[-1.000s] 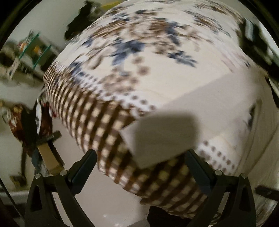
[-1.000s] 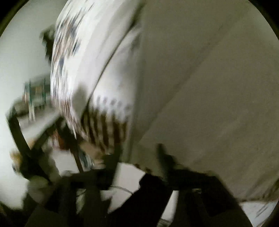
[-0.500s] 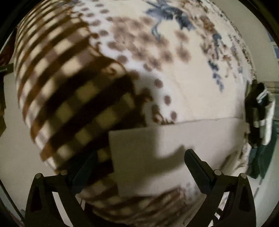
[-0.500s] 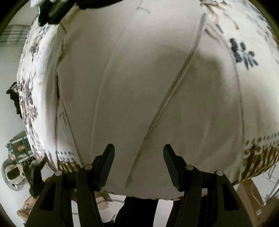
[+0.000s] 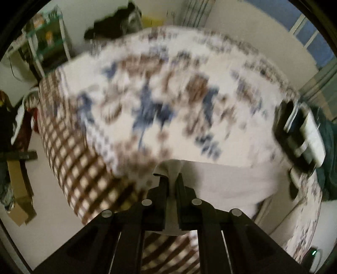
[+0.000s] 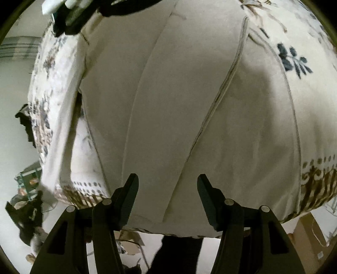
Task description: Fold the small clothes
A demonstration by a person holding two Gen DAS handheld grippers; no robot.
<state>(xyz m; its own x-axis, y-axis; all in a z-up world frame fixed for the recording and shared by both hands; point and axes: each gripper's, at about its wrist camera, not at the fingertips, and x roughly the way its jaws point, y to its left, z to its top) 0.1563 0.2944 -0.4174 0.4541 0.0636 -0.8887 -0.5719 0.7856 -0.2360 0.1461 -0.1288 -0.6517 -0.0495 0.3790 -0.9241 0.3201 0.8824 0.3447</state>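
Observation:
A white garment (image 6: 172,101) lies spread on a table covered by a floral cloth (image 5: 160,101) with a brown checked border. In the left wrist view my left gripper (image 5: 173,179) is shut on a corner of the white garment (image 5: 221,179) and holds it raised off the cloth. In the right wrist view my right gripper (image 6: 167,187) is open just above the near edge of the garment, its jaws apart and empty. Seams and folds run lengthwise across the garment.
A stack of dark and white folded clothes (image 5: 299,134) sits at the table's right edge and shows in the right wrist view (image 6: 71,14) at top left. A shelf (image 5: 46,44), a dark heap (image 5: 113,27) and cardboard (image 5: 19,189) stand around the table.
My left gripper has shut on the white garment's corner and lifted it; half a second ago it was open above it. My right gripper has stayed open over the garment.

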